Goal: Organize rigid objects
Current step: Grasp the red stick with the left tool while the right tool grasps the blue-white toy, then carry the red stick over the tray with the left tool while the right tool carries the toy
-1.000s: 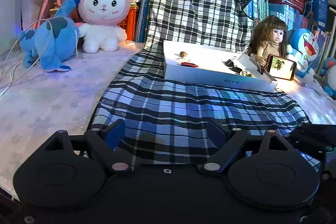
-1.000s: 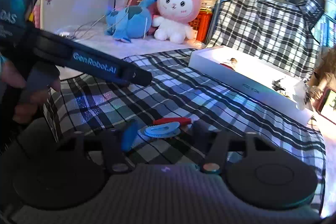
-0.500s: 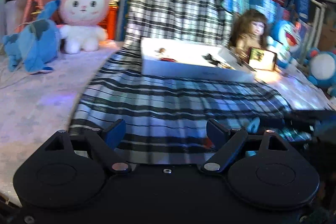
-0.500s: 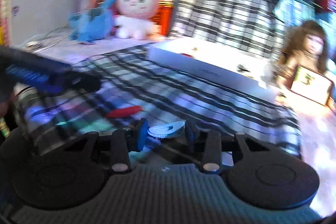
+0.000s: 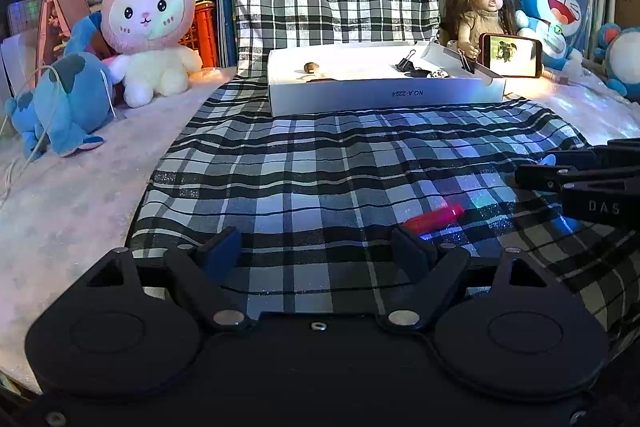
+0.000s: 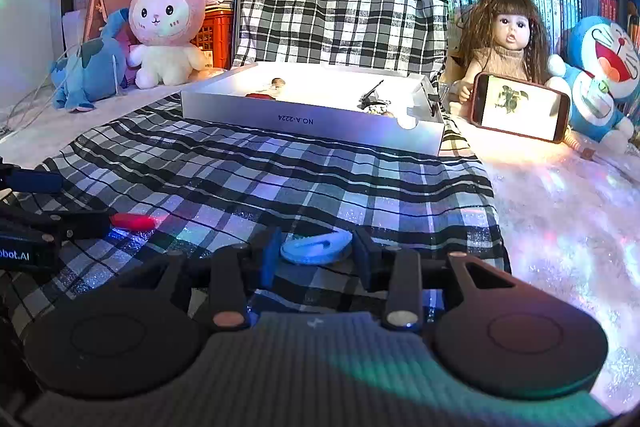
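My right gripper (image 6: pixel 316 247) is shut on a flat light blue plastic piece (image 6: pixel 316 249), held just above the plaid cloth (image 6: pixel 320 183). A red pen-like stick (image 5: pixel 434 219) lies on the cloth, close ahead of the right finger of my left gripper (image 5: pixel 316 247), which stands open with nothing between its fingers. The red stick (image 6: pixel 132 221) also shows in the right wrist view, beside the tip of the left gripper (image 6: pixel 40 223). A shallow white box (image 5: pixel 384 93) at the far end of the cloth holds binder clips (image 5: pixel 406 61) and a few other small items.
Behind the white box (image 6: pixel 312 119) the cloth is draped over a backrest. A pink rabbit plush (image 5: pixel 150 23) and a blue plush (image 5: pixel 64 103) sit at the left. At the right are a doll (image 6: pixel 508 47), a lit phone (image 6: pixel 520 107) and a blue cat toy (image 6: pixel 600 75). Books fill the back.
The right gripper closed on the light blue piece and carried it rightward, away from the red stick. The left gripper shifted, so the red stick now lies near its right finger.
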`<state>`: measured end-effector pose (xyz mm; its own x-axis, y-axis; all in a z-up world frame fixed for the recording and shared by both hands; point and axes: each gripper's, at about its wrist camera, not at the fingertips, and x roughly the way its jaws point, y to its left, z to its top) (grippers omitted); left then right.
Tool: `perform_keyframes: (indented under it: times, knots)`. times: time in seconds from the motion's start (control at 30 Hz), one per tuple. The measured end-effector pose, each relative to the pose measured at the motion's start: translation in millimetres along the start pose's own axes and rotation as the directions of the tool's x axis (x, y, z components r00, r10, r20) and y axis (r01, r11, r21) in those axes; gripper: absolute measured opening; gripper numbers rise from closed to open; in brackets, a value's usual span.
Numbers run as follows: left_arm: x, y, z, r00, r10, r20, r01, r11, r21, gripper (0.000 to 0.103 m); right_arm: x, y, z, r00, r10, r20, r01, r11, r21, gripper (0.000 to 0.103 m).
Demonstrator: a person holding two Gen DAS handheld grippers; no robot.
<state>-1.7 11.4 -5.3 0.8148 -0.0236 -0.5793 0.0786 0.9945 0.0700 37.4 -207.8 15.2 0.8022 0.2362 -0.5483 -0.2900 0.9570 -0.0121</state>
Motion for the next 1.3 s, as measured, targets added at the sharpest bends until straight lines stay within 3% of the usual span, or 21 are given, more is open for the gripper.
perform_keyframes:
  times: [0.23,0.57,0.77,0.93,1.07,1.3]
  knots:
    - [3.5,-1.7,4.7,1.000,-0.003,0.009,0.003,1.000,0.004,0.081,-0.2,4.1,-1.3,1.000,-0.011,0.007,0.011,1.000,-0.018,0.047]
    - [-12.2,-17.8,-0.6,0.987,-0.146,0.064,0.143,0.988,0.050,0.082,-0.6,3.8,-1.7,1.000,-0.010,0.008,0.010,1.000,-0.014,0.047]
    - [-7.1,-34.3,-3.5,0.984,-0.168,0.065,0.160,0.981,0.111,0.081,-0.6,3.6,-1.8,1.000,-0.010,0.008,0.010,1.000,-0.014,0.047]
    - [-0.6,-29.0,-3.1,0.975,-0.217,0.056,0.214,0.975,0.052,0.068,-0.4,3.2,-1.6,1.000,-0.009,0.007,0.009,1.000,-0.013,0.047]
    - [1.1,-26.3,-1.6,0.972,-0.230,0.057,0.228,0.973,0.040,0.043,-0.1,3.5,-1.9,1.000,-0.009,0.007,0.010,1.000,-0.011,0.047]
    - [0.5,-23.9,2.7,0.973,-0.228,0.046,0.228,0.974,-0.008,0.042,-0.1,3.0,-1.9,1.000,-0.010,0.006,0.010,1.000,-0.003,0.047]
